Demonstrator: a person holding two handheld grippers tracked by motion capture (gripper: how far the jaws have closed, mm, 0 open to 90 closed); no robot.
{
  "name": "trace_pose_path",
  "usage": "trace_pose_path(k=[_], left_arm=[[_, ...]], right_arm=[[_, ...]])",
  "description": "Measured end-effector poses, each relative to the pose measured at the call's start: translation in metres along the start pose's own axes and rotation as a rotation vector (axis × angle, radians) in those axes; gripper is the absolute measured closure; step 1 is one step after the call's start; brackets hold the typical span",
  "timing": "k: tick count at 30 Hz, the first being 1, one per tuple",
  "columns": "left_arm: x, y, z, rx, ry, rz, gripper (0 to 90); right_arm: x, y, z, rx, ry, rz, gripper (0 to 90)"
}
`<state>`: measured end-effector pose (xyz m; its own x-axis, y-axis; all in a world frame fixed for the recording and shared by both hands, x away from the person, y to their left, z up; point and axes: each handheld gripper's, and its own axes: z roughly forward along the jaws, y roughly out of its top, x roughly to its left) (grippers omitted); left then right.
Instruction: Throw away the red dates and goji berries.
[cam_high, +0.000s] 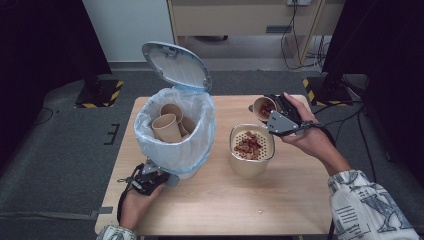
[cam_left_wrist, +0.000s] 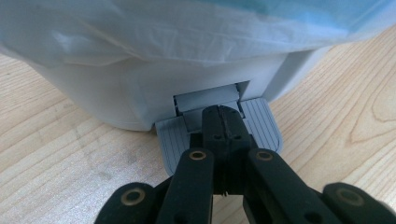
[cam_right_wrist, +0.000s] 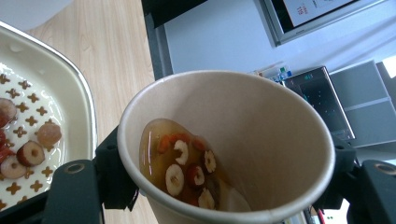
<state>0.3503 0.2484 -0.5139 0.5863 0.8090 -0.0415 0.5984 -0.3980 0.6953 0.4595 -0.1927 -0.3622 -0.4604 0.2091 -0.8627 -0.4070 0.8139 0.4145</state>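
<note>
At center left, the left gripper (cam_left_wrist: 223, 122), jaws together, presses the pedal (cam_left_wrist: 261, 127), so the bin (cam_high: 175, 131) stands open with cups (cam_high: 167, 127) inside. At upper right, the right gripper (cam_high: 278, 114) clamps a cup (cam_right_wrist: 224, 149), tilted over the strainer (cam_high: 251, 146); tea and fruit remain to pour.
</note>
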Motion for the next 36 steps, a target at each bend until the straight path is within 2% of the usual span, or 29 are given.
trace_pose_path(k=[5,36], left_arm=[[0.0,0.0,0.0,0.0,0.0,0.0,89.9],[0.0002,0.0,0.0,0.0,-0.001,-0.001,90.0]], right_arm=[[0.0024,0.0015,-0.0011,0.011,0.002,-0.028,26.8],[0.0019,0.0004,0.0001,0.015,0.009,-0.022,26.6]])
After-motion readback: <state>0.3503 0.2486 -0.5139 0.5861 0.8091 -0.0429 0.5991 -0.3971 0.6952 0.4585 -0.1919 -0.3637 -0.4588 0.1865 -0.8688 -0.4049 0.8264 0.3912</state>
